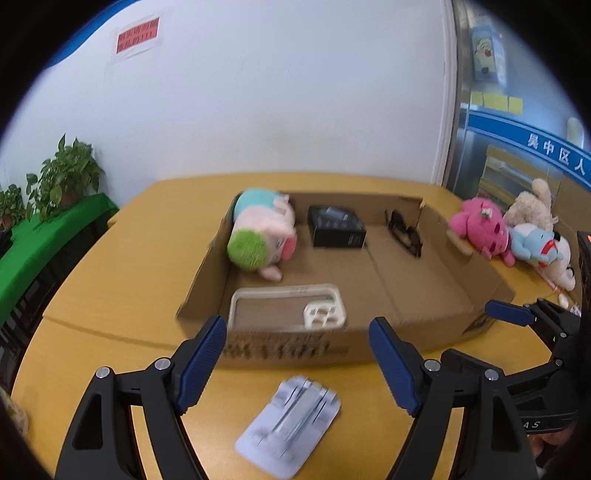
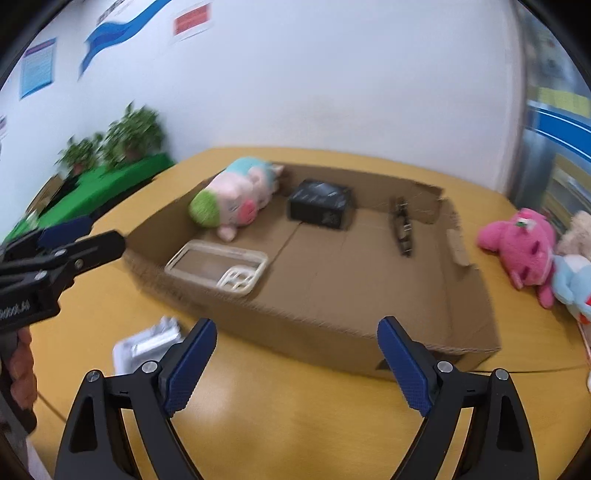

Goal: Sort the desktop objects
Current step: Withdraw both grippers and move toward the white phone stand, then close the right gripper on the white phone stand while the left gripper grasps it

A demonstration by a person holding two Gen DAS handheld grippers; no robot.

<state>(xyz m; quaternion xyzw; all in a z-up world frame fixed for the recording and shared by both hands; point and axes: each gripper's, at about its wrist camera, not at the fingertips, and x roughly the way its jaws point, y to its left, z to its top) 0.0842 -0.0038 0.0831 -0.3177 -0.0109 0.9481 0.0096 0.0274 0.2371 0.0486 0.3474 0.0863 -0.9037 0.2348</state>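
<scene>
— On the yellow table [image 1: 110,258], just before the shallow cardboard box [image 1: 424,328], lies a flat grey blister pack [image 1: 290,424] — unsorted.

— Why's the left gripper [image 1: 299,362] over it?

— Jaws released, straddling it, likely to grab. Right gripper [image 2: 297,360] gapes too, empty.

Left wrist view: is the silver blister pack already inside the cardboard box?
No, the silver blister pack lies on the table in front of the cardboard box.

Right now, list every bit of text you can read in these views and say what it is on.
"吴中区人": white characters on the blue band on the glass at right; it runs on out of frame.
"AS": end of a word on the right gripper's black body.
Red wall sign: blurred, unreadable.
Print on the box front: blurred.
Black case label: too small.
Blue poster: blurred.
</scene>
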